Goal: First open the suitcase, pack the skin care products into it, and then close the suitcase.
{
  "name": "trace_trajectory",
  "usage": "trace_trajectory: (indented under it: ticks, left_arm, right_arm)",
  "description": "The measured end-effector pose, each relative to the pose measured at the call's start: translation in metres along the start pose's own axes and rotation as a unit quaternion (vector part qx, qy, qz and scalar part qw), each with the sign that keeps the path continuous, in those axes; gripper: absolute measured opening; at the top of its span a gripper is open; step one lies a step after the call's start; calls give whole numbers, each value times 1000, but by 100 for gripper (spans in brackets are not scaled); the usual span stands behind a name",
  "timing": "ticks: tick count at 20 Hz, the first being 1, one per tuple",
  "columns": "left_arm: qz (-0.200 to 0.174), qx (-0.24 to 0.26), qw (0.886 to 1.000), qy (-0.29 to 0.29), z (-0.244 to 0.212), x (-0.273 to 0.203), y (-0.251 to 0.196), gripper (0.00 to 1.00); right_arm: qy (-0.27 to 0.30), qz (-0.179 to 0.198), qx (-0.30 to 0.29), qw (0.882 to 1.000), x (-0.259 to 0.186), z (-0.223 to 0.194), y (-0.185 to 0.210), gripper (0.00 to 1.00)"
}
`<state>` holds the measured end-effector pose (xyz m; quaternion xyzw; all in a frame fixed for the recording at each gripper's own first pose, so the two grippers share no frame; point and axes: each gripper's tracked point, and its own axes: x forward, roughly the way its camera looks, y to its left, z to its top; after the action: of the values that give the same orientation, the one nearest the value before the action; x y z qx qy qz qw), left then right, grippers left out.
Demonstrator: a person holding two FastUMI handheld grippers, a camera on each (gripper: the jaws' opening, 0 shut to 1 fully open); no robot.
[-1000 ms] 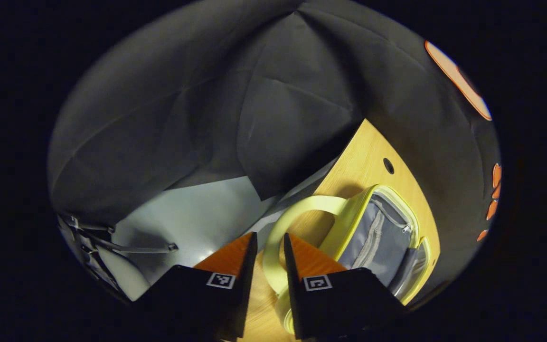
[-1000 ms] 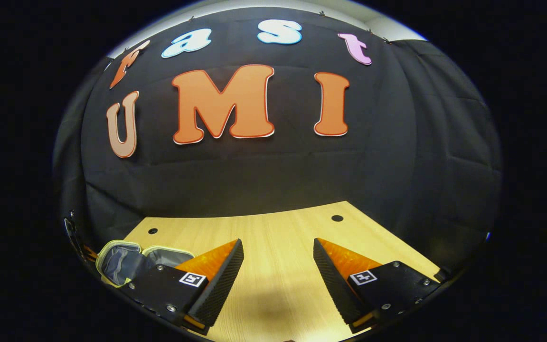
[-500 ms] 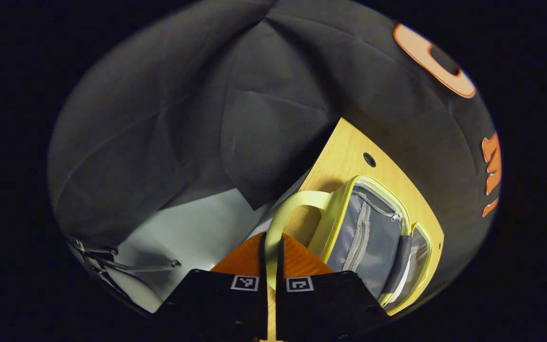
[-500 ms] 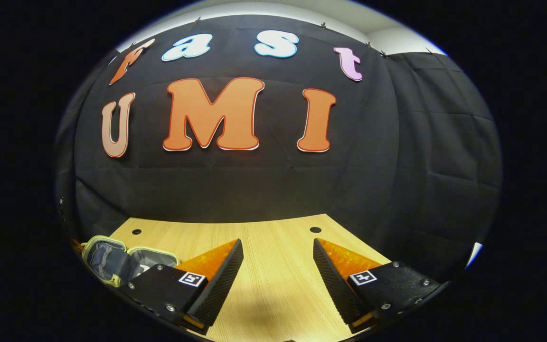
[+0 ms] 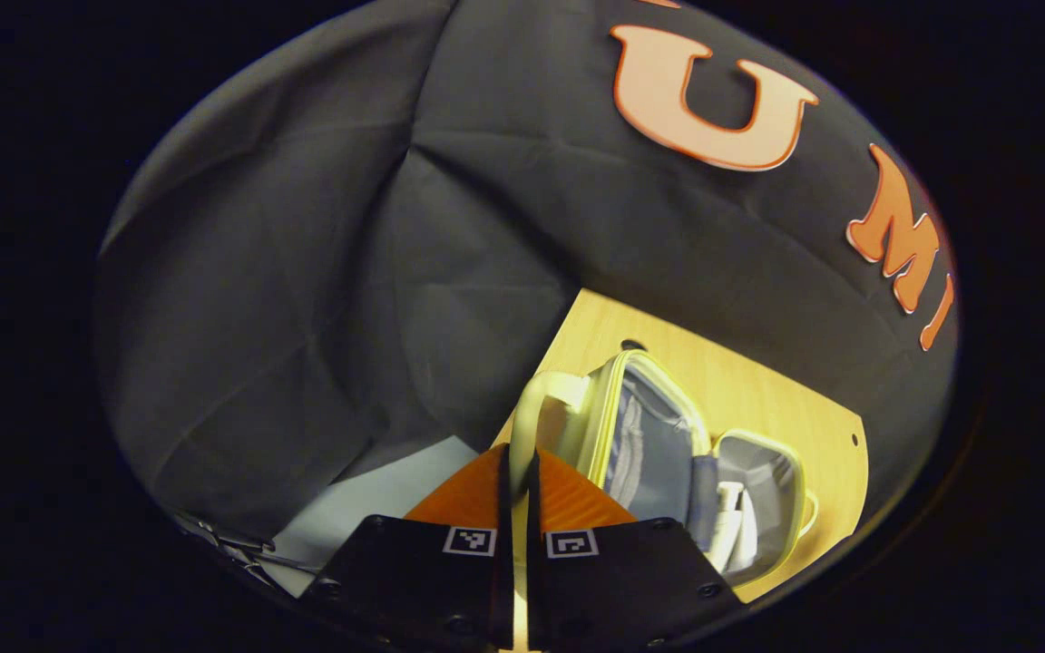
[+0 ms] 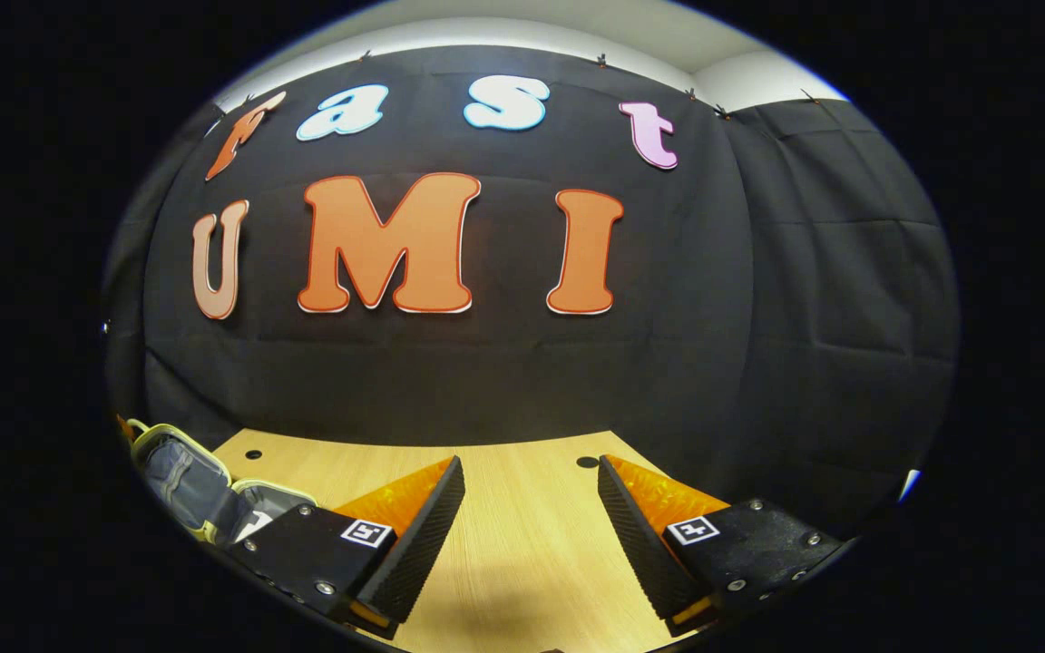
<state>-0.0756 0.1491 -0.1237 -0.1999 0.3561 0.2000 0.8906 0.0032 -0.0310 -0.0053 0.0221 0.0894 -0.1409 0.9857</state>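
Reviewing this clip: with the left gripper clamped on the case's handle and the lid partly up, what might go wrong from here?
1. The left gripper grips only the thin handle; the lid could slip and flop open.
2. The white products lie loose in the lower half, near the rim; closing may pinch them or knock them out.
3. The right gripper hangs open over the table, away from the suitcase, so the case may slide.

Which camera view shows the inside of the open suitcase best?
The left gripper view: the suitcase lies open there, with the grey lining of both halves and pale items in the far half. Its handle runs between the left gripper fingers. The right gripper view shows the suitcase small, at the edge.
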Motion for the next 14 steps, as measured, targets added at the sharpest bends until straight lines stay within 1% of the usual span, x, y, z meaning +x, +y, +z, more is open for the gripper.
trace_trajectory:
  ticks: [2, 5, 9, 12, 14]
  left_arm:
    - [-8, 14, 1000, -21, 12, -25, -21, 6]
    - [-25, 37, 998, -48, 23, -48, -72, 6]
    - [-61, 81, 992, -72, 32, -88, -150, 6]
    - [-74, 120, 987, -79, 28, -99, -201, 6]
    - [-83, 134, 984, -80, 23, -104, -229, 6]
  right_arm:
    - [-8, 5, 6, 1000, 2, 4, -12, 95]
    - [-15, 9, 10, 1000, 4, 8, -31, 94]
    - [-31, 22, 24, 999, -2, 16, -48, 94]
    - [-34, 29, 24, 999, -3, 15, -64, 94]
    - [-32, 29, 26, 999, -3, 12, -78, 94]
